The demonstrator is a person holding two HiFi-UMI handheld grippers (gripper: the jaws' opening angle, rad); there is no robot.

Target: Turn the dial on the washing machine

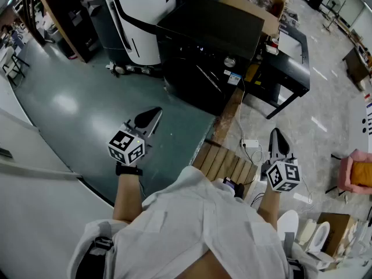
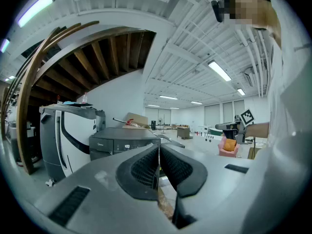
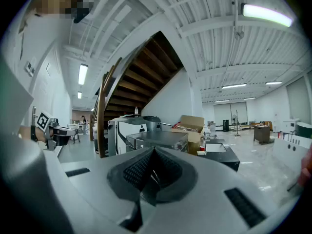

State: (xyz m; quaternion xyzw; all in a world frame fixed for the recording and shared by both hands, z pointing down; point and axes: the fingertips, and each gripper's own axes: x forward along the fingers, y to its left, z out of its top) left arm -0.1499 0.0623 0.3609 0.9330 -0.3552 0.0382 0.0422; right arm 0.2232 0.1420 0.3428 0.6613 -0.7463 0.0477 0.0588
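**Two hand-held grippers, raised and idle, short of the washing machine**

- Left gripper (image 1: 152,115): held out ahead of the body on a bare forearm with a dark wristband. Its nose points forward toward the machines over green floor. Its marker cube (image 1: 126,147) sits just above the wrist. In the left gripper view (image 2: 159,152) the ribbed pads are pressed together with nothing between them.
- Right gripper (image 1: 277,137): held lower and nearer the torso, with its nose pointing forward. It hangs over pale floor beside a wooden slatted board (image 1: 224,163). The right gripper view (image 3: 154,152) shows its jaws closed and empty.
- Washing machine (image 1: 209,45): a dark cabinet standing well ahead of both grippers and touching neither. It stands between a white machine (image 1: 136,16) and a black table (image 1: 288,63), with a cardboard box (image 1: 261,2) behind it. It also shows in the left gripper view (image 2: 122,143), with a lit display, and in the right gripper view (image 3: 158,140).
- Dial (image 1: 230,62): a small round silver knob on the front panel, probably, though it is too small to be sure. Neither gripper view shows it clearly.
- Hidden or cut off: the person's shirt covers both upper arms and elbows. Each gripper body blocks the floor in the lower half of its own view.
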